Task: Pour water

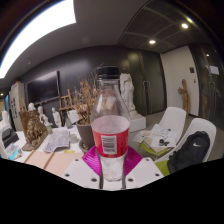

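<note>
- One clear plastic bottle with a red label and dark cap (110, 120), upright, held between the fingers.
- One gripper (111, 160), level and facing forward, clamped narrowly on the bottle; two magenta pads (94, 160) pressed against its lower sides.
- One white table (60, 158) beneath, cluttered with papers.
- One black shoe (189, 149) resting to the right of the bottle.
- Two white chairs (172, 122) beyond.

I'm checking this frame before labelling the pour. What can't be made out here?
- Gripper view: fingertips' contact hidden behind the bottle; only the pink pads show.
- Bottle's base and water level: unclear through the label.
- No receiving cup identifiable.
- Table clutter too small.
</note>
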A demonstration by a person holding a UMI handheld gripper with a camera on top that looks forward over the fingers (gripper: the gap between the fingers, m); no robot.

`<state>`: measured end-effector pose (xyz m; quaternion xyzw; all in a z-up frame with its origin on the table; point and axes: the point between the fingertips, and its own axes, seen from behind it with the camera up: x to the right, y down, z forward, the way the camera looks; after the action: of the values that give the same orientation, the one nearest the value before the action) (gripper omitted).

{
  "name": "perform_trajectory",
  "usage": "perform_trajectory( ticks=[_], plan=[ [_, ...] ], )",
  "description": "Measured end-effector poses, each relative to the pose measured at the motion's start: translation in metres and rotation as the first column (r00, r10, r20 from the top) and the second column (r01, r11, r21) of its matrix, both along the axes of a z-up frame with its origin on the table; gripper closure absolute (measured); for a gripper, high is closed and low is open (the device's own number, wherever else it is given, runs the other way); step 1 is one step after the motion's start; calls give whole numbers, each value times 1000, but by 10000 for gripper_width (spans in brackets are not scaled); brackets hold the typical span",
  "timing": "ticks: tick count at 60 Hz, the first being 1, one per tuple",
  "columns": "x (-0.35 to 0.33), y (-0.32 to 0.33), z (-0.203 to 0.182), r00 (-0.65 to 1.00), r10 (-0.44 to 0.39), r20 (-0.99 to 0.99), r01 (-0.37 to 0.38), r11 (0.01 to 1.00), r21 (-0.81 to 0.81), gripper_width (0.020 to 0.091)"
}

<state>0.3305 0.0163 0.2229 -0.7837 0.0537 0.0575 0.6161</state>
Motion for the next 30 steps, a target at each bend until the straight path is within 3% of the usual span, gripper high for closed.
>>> perform_trajectory(
  ticks=[16, 25, 30],
  plan=[
    [29, 2, -127, 992, 12, 129, 6, 991, -137, 859],
    [34, 0, -165, 996, -15, 87, 30, 983, -180, 857],
    [35, 4, -162, 996, -23, 88, 37, 988, -152, 856]
  ],
)
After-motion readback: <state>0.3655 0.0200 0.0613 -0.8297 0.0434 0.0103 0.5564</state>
